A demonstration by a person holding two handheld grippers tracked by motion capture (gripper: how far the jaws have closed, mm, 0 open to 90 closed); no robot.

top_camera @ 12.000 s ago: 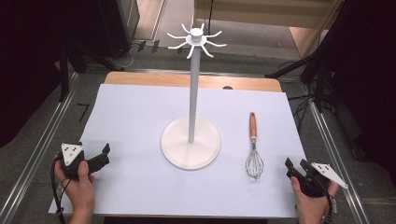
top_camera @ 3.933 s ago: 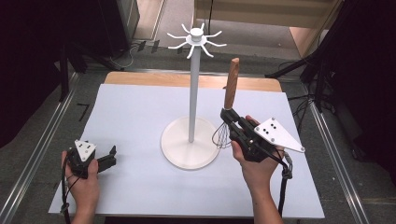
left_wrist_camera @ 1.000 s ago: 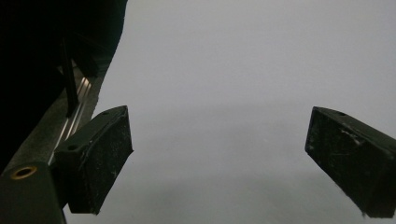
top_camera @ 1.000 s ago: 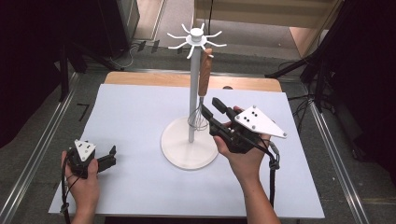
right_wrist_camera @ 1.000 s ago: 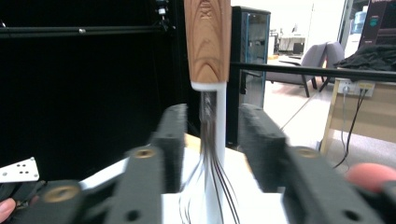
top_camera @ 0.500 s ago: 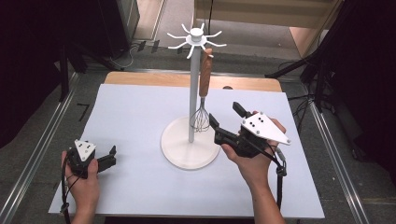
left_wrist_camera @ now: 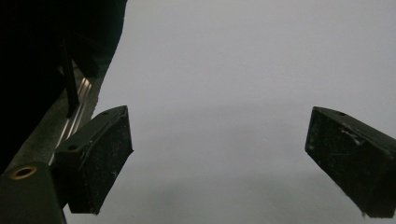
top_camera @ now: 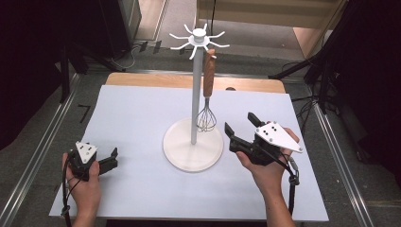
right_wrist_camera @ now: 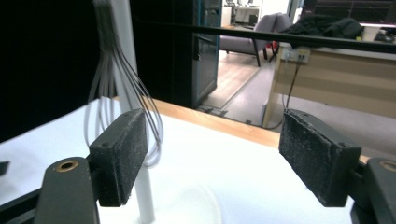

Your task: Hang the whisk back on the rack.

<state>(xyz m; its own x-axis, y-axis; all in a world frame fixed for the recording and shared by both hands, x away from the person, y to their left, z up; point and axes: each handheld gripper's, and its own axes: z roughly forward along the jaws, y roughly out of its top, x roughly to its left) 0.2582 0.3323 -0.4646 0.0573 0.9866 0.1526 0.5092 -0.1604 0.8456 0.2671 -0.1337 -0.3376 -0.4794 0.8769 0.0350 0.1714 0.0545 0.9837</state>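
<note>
The whisk [top_camera: 207,92] hangs by its wooden handle from a hook of the white stand [top_camera: 193,146] at the table's middle, wires just above the base. The right gripper [top_camera: 239,131], just right of the base, has just opened wide and holds nothing. The left gripper [top_camera: 109,158] rests near left, jaws wide and empty

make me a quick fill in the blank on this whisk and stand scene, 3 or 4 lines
1. The whisk hangs from a hook of the white ____.
2. The whisk's handle is made of ____.
3. The right gripper has its jaws ____, with nothing between them.
4. The left gripper rests low over the ____ table cover.

Missing words: stand; wood; open; white
</note>
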